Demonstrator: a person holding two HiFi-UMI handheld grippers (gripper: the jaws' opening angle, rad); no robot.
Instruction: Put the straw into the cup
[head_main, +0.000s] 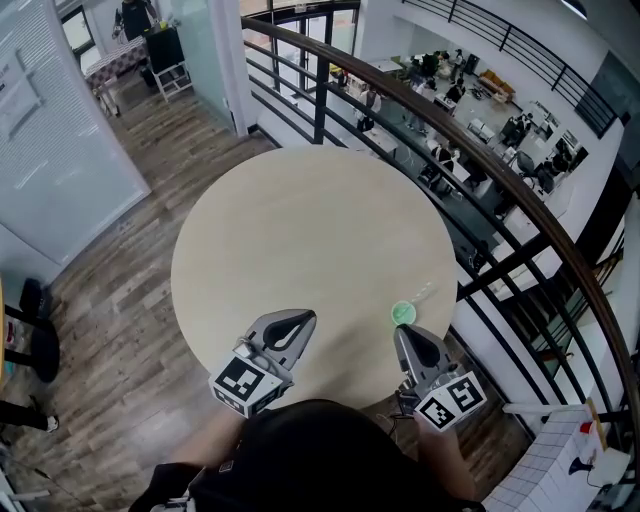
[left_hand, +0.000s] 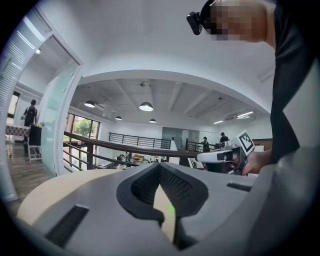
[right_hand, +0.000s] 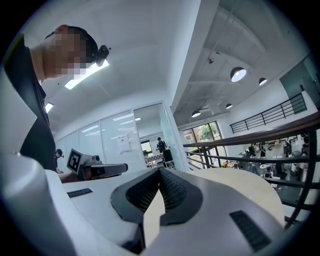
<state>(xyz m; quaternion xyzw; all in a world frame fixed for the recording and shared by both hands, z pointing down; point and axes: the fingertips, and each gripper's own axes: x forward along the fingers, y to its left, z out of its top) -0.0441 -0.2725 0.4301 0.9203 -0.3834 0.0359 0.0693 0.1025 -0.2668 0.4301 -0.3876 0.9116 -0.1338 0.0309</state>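
Hovering at the near edge of the round table (head_main: 300, 220), held both grippers low and side by side, apparently as a ready stance with nothing picked up. Found the left gripper (head_main: 298, 320) with its jaws together at the tips and nothing between them, well apart from the task's things and probably idle for that reason. Found the right gripper (head_main: 403, 338) likewise closed and empty, its tip just beside the small green cup (head_main: 403, 314), likely because that side was nearer the work. Saw the cup upright near the table's right edge, with a faint clear straw (head_main: 421, 293) lying flat just beyond it, not in it. Judged the task not yet begun: needed the right jaws parted first, then brought to the straw; expected so thin a straw to roll or slip easily.
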